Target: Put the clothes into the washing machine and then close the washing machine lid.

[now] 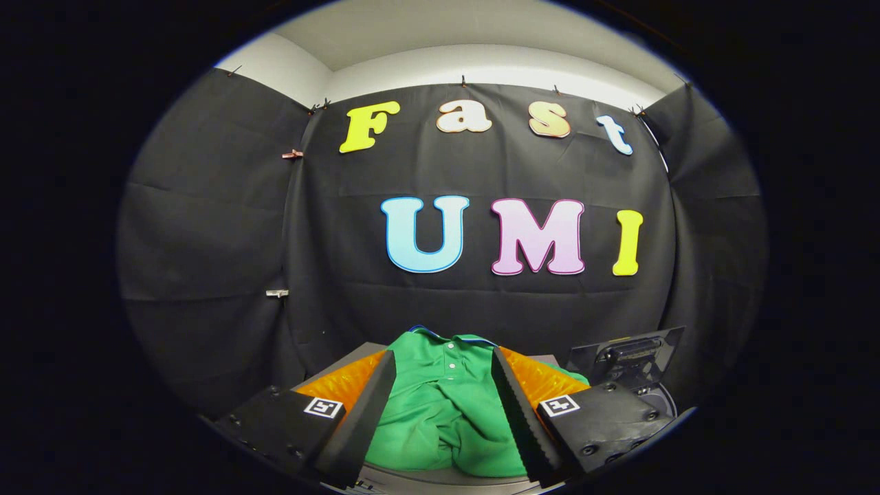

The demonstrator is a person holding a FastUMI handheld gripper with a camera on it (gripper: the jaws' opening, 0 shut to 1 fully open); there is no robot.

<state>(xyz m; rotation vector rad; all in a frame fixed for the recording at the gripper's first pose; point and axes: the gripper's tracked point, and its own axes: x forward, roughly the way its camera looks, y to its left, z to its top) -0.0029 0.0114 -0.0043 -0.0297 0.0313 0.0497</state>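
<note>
Right now tongs (443,405) spread wide, gripping nothing; green polo shirt (443,405) lies bunched btwn the fingers on the surface. Washing machine (629,364) sits just beyond right finger, lid up. Step: pickup. Next: clamp on fabric, lift.

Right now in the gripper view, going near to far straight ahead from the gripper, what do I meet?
Open gripper, fingers spread either side of the shirt → bunched body of the green polo shirt between them → its buttoned collar beyond the fingertips → the black cloth wall.
</note>
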